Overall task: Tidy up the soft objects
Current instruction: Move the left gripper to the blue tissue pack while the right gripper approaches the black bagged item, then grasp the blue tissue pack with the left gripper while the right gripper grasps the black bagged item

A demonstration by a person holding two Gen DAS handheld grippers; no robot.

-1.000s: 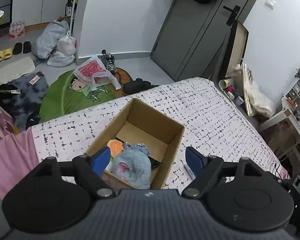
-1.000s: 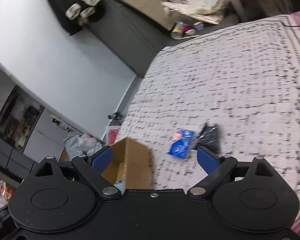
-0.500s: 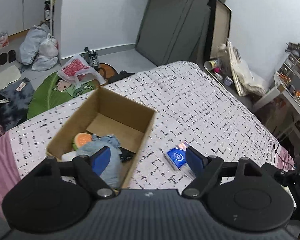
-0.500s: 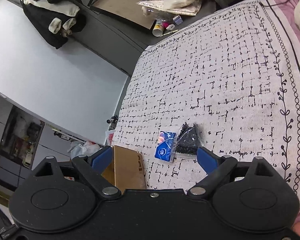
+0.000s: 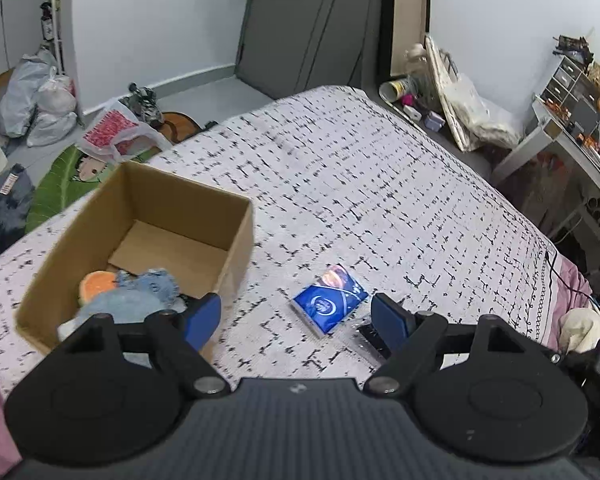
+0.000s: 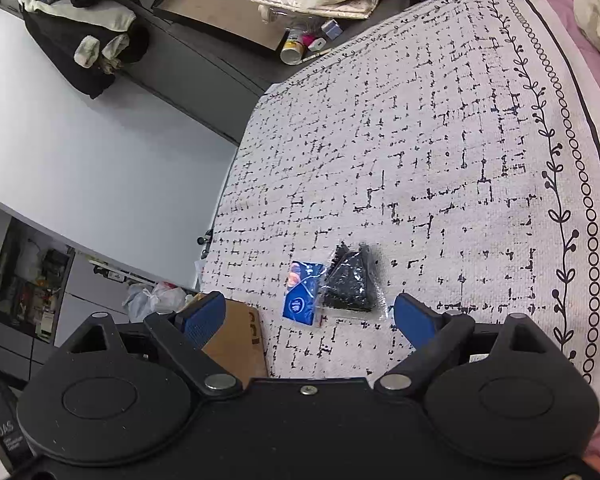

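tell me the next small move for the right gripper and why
Probably lower the right gripper onto the blue tissue pack and close on it. Its jaws stand open and empty just short of the pack, which lies on the bedspread beside a black bagged item, while the cardboard box already holds plush toys.

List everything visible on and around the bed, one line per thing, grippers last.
cardboard box: 1, brown, open, on the bed's left part
plush toy: 1, blue-grey, inside the box
orange soft item: 1, inside the box beside the plush
tissue pack: 1, blue, on the bedspread right of the box
black packet: 1, clear wrap, right beside the tissue pack
bedspread: 1, white with black marks
plastic bags: several, pale, on the floor
left gripper: 1, blue pads, open, empty
right gripper: 1, blue pads, open, empty
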